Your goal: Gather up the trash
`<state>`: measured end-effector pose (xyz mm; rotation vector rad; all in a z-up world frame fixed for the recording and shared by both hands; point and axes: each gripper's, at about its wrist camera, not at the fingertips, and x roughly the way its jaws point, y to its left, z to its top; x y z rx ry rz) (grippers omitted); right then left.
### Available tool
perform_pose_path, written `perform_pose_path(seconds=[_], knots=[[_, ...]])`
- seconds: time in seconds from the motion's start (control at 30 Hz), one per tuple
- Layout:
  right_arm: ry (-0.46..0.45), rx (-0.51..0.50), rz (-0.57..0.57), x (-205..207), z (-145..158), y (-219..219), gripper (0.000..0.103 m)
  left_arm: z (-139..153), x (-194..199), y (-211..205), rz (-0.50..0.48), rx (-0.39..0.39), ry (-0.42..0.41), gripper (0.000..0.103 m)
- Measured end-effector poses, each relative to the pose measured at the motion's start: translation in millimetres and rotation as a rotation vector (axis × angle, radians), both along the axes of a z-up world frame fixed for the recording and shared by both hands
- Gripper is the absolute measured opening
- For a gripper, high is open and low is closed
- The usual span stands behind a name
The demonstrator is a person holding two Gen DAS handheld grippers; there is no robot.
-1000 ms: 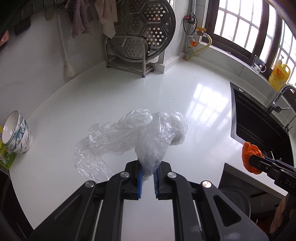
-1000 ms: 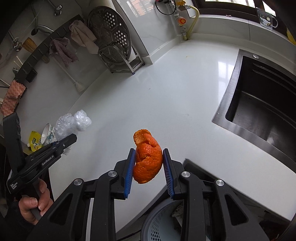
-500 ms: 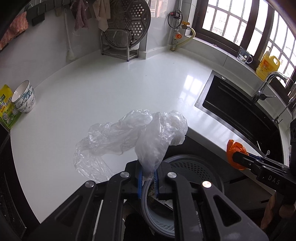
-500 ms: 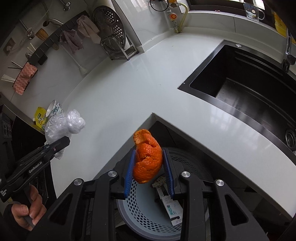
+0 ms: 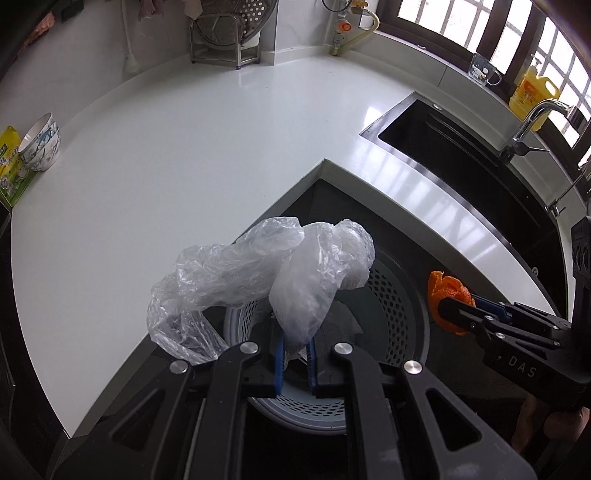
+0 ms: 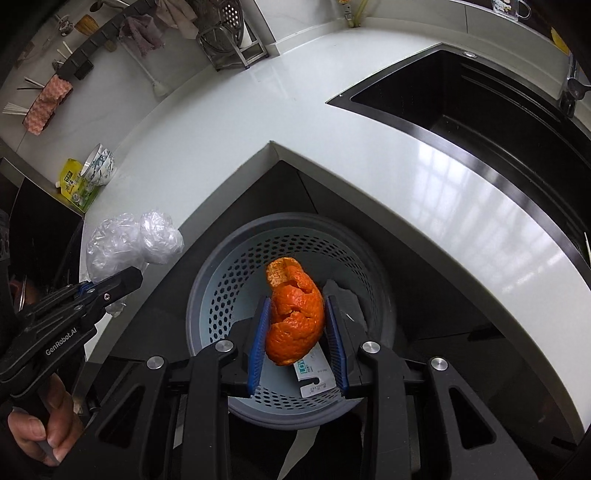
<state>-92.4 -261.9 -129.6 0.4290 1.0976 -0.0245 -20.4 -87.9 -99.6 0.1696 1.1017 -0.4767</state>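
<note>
My left gripper (image 5: 294, 350) is shut on a crumpled clear plastic bag (image 5: 266, 280) and holds it over the left rim of the grey perforated trash bin (image 5: 399, 310). The bag also shows in the right wrist view (image 6: 129, 243). My right gripper (image 6: 297, 332) is shut on an orange peel (image 6: 295, 321) and holds it right above the bin (image 6: 221, 295), which stands on the floor in the counter's inner corner. The peel also shows in the left wrist view (image 5: 445, 291). White paper scraps (image 6: 314, 373) lie in the bin.
The white L-shaped counter (image 5: 184, 166) wraps around the bin. A black sink (image 5: 461, 155) with a tap (image 5: 532, 122) is at the right. Stacked bowls (image 5: 40, 144) and a yellow packet (image 5: 9, 162) sit at the counter's left end. A steamer rack (image 5: 229, 33) stands at the back.
Both grippers have drawn back from over the counter and now hang above the trash bin, still holding the bag and the peel.
</note>
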Motion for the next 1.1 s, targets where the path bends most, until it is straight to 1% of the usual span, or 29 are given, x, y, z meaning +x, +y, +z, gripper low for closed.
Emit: perform_pose_path(seconds=[0.23, 0.27, 0.33, 0.4, 0.43, 0.47, 0.5, 0.53, 0.8, 0.9, 1.0, 1.07, 1.1], knots=[[0.026, 0.008, 0.045, 4, -14, 6, 0.03, -8, -1, -2, 0.022, 0.039, 0.032, 0.011], [0.027, 0.008, 0.052, 6, -15, 7, 0.031, -9, -1, -2, 0.026, 0.043, 0.035, 0.014], [0.03, 0.006, 0.061, 8, -16, 9, 0.033, -9, -2, -1, 0.032, 0.045, 0.042, 0.014], [0.026, 0.006, 0.066, 11, -16, 10, 0.043, -8, -3, 0, 0.038, 0.047, 0.042, 0.024], [0.019, 0.0, 0.066, 11, -14, 10, 0.051, -7, -3, 1, 0.044, 0.049, 0.039, 0.038], [0.014, -0.005, 0.067, 11, -13, 11, 0.053, -6, -3, 2, 0.052, 0.051, 0.034, 0.057], [0.012, -0.005, 0.071, 11, -12, 11, 0.054, -4, -4, 4, 0.062, 0.049, 0.024, 0.066], [0.011, -0.007, 0.074, 11, -11, 11, 0.054, -1, -5, 6, 0.07, 0.041, 0.012, 0.07], [-0.002, -0.008, 0.075, 11, 1, 9, 0.054, 9, -4, 10, 0.105, 0.069, -0.007, 0.07], [-0.004, -0.008, 0.071, 10, 7, 8, 0.054, 13, -4, 13, 0.12, 0.079, -0.019, 0.073], [0.001, -0.004, 0.062, 8, 12, 8, 0.056, 20, -4, 17, 0.136, 0.082, -0.029, 0.076], [0.003, -0.003, 0.063, 7, 16, 9, 0.056, 23, -5, 18, 0.146, 0.083, -0.035, 0.08], [0.004, -0.006, 0.064, 6, 18, 9, 0.056, 25, -5, 19, 0.15, 0.084, -0.037, 0.081]])
